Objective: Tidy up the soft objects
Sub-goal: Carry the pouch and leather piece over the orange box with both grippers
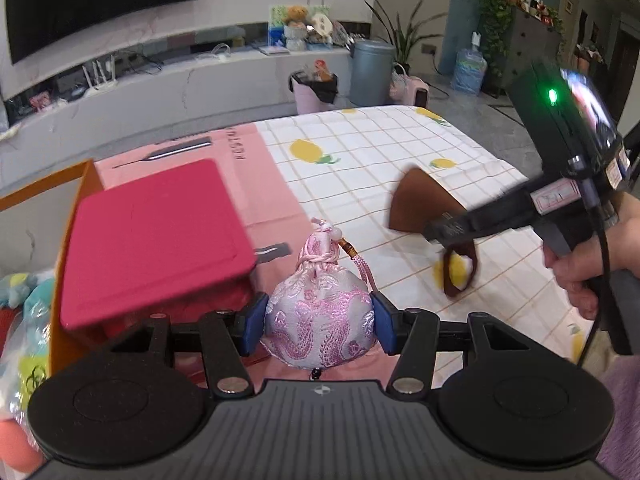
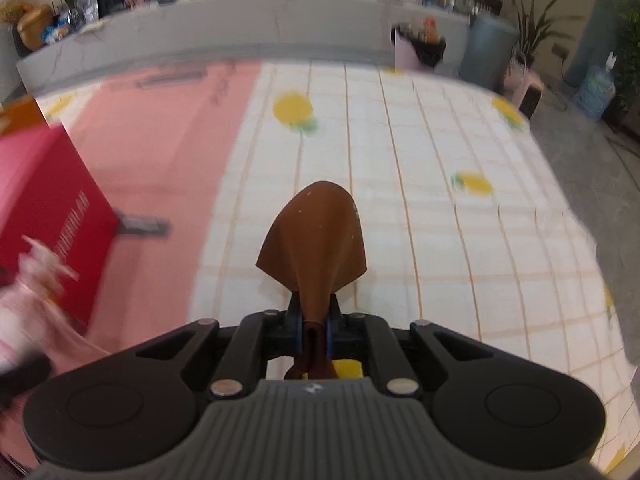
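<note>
A pink brocade pouch (image 1: 320, 316) with a dragon pattern and a knotted cord sits between the blue pads of my left gripper (image 1: 318, 322), which is shut on it above the pink cloth. My right gripper (image 2: 314, 330) is shut on a thin brown leather piece (image 2: 316, 236) that fans out ahead of its fingers, lifted over the white lemon-print cloth (image 2: 440, 216). In the left wrist view the right gripper (image 1: 440, 230) comes in from the right with the brown piece (image 1: 420, 200) and its loop hanging down. The pouch (image 2: 28, 284) shows blurred at the left of the right wrist view.
A red box (image 1: 156, 236) with its lid raised stands left of the pouch, inside an orange bag (image 1: 68, 208). Soft toys and a plastic bag (image 1: 20, 320) lie at the far left. The table edge drops off to the floor at the right.
</note>
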